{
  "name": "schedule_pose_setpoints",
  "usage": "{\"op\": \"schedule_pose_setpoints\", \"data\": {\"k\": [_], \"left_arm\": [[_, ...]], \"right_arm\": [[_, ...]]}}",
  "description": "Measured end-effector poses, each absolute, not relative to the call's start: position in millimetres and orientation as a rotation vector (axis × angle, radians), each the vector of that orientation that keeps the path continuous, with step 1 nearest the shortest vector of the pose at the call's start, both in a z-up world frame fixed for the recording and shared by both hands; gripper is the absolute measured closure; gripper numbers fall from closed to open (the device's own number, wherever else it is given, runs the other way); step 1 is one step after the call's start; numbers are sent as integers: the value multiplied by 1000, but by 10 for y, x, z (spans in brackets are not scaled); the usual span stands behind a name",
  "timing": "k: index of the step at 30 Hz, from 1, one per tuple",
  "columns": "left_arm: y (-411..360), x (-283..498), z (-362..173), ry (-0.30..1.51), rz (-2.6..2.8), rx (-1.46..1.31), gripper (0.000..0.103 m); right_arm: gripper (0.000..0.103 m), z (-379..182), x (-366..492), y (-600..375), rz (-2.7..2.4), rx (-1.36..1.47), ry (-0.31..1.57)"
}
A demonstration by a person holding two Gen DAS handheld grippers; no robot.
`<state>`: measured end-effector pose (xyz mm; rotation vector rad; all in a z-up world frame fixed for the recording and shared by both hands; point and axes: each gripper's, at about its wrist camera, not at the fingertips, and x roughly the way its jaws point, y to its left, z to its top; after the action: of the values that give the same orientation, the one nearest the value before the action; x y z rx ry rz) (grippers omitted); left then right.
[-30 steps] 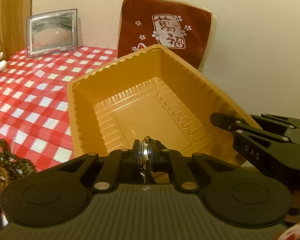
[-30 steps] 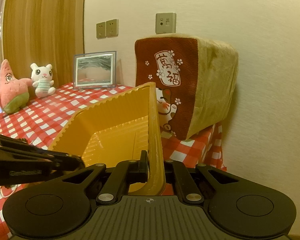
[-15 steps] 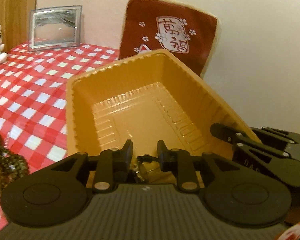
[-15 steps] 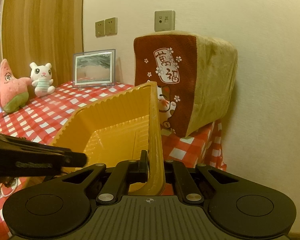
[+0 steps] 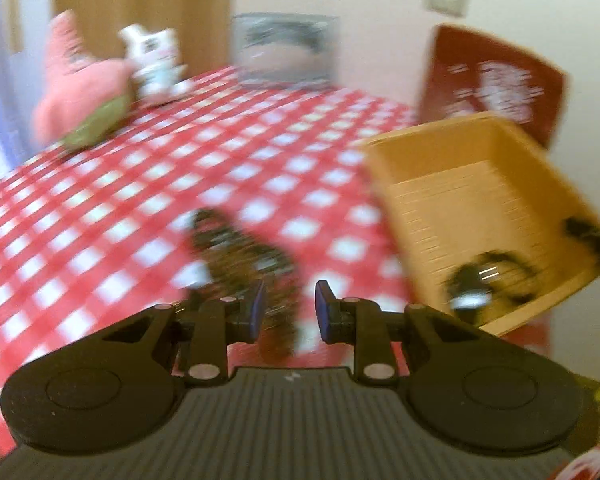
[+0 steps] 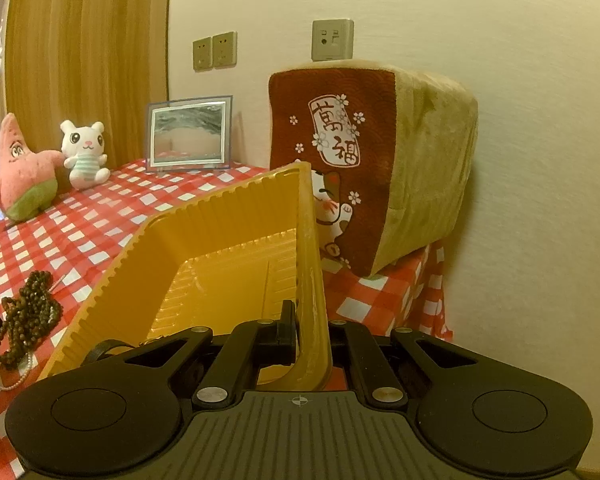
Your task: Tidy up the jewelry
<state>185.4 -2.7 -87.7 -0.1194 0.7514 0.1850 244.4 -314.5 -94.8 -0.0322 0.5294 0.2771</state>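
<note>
My right gripper (image 6: 308, 336) is shut on the near wall of a yellow plastic tray (image 6: 220, 232) and holds it tilted above the checked table. A dark watch (image 5: 480, 276) lies in the tray's (image 5: 460, 200) low corner; its strap (image 6: 104, 350) also shows in the right wrist view. In the blurred left wrist view, my left gripper (image 5: 290, 312) is open with nothing between its blue pads. It hangs over a heap of dark bead necklaces (image 5: 236, 256), left of the tray. A pearl strand (image 6: 14, 376) lies next to the beads (image 6: 28, 312).
A red-and-white checked cloth (image 6: 100, 220) covers the table. At the back stand a pink star plush (image 6: 20, 176), a white plush animal (image 6: 84, 152) and a picture frame (image 6: 188, 132). A bread-shaped cushion (image 6: 380, 160) sits behind the tray by the wall.
My left gripper opened and let the watch drop into the tray, then swung left over the bead necklaces. The right gripper and the tray have kept still.
</note>
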Motion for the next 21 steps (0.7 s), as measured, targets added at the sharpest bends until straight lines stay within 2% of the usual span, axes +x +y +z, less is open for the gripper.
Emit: {"op": "schedule_pose_setpoints", "data": {"k": [8, 13, 21], "left_arm": [[354, 1876, -1195, 828, 293, -48, 80], [343, 1947, -1298, 845, 276, -8, 84], [299, 2067, -1410, 868, 268, 42, 86]], "right_arm": [[98, -945, 2459, -3149, 277, -36, 536], [98, -940, 2458, -3142, 276, -39, 534], [98, -934, 2453, -3134, 274, -40, 535]]}}
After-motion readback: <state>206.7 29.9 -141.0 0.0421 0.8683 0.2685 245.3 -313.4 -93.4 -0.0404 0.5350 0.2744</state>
